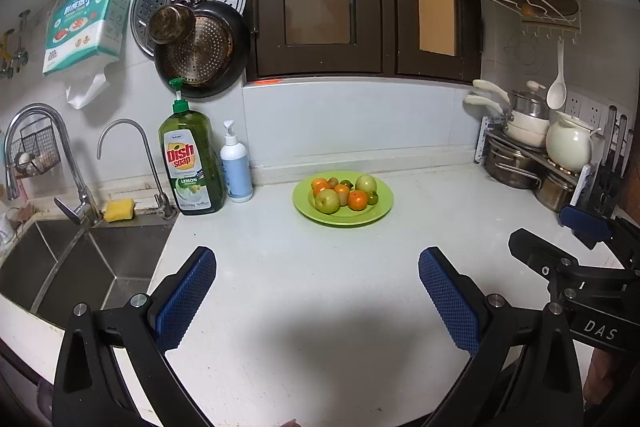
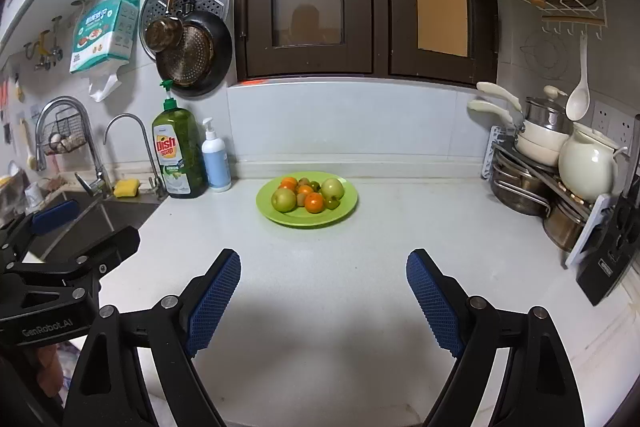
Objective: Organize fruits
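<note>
Nearest, the left claw (image 1: 316, 297) hangs low over the white worktop (image 1: 320, 327), its blue pads (image 1: 185, 297) spread wide with nothing between them. The right claw (image 2: 323, 301) sits beside it at much the same height, also spread and empty; each claw shows at the edge of the other's view.

Further back, in the middle of the worktop and well apart from both claws, stands a green plate (image 1: 382, 205). On it the fruit lies in one loose heap: two green apples (image 1: 327, 201), one at the front left and one at the back right, several oranges (image 1: 357, 200), and some smaller brownish and dark green pieces, perhaps kiwis, too small to name surely.

Left of the plate, against the wall, stand a dish soap bottle (image 1: 191, 163) and just beside it a white pump bottle (image 1: 237, 169). Left of those is the sink (image 1: 72, 267) with two taps (image 1: 36, 151) and a yellow sponge (image 1: 119, 209) on its rim.

At the far right a rack (image 2: 532, 183) carries pots and a cream jug (image 2: 586, 163). Pans (image 1: 200, 47) hang on the wall above the soap.
</note>
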The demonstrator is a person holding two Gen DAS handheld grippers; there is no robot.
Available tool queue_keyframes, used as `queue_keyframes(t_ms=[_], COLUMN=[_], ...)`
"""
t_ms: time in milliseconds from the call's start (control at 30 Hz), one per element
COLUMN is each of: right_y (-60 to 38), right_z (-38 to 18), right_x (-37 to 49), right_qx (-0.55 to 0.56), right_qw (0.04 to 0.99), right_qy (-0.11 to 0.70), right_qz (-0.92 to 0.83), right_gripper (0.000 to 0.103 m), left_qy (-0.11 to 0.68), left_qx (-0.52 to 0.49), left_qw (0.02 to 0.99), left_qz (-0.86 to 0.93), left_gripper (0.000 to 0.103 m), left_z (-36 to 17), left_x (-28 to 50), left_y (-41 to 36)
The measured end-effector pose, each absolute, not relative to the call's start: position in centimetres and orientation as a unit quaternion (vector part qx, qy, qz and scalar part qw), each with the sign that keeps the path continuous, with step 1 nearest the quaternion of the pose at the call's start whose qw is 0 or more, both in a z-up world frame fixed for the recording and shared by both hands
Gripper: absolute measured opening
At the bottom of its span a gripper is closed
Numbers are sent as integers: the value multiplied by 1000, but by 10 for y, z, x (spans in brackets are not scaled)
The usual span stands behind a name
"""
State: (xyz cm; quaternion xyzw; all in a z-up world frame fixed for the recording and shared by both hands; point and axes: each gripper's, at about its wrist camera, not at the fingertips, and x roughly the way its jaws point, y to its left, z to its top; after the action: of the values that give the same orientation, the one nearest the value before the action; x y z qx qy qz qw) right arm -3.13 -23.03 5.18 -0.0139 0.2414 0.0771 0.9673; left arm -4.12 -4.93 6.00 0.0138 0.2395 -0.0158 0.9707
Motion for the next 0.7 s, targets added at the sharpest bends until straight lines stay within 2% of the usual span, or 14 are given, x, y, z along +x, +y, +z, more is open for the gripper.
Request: queue_keyframes(t_ms=[700], right_y=[-241], right_z=[48], right_x=[-47], right_qx=[-12], right_qw=[967], right_qy=[242], right_qz=[83], right_gripper=[86], left_qy=[236], left_qx=[19], left_qw=[972], left_qz=[-9], left_gripper=[103], left_z=[60], left_x=[-60], left_y=[-59])
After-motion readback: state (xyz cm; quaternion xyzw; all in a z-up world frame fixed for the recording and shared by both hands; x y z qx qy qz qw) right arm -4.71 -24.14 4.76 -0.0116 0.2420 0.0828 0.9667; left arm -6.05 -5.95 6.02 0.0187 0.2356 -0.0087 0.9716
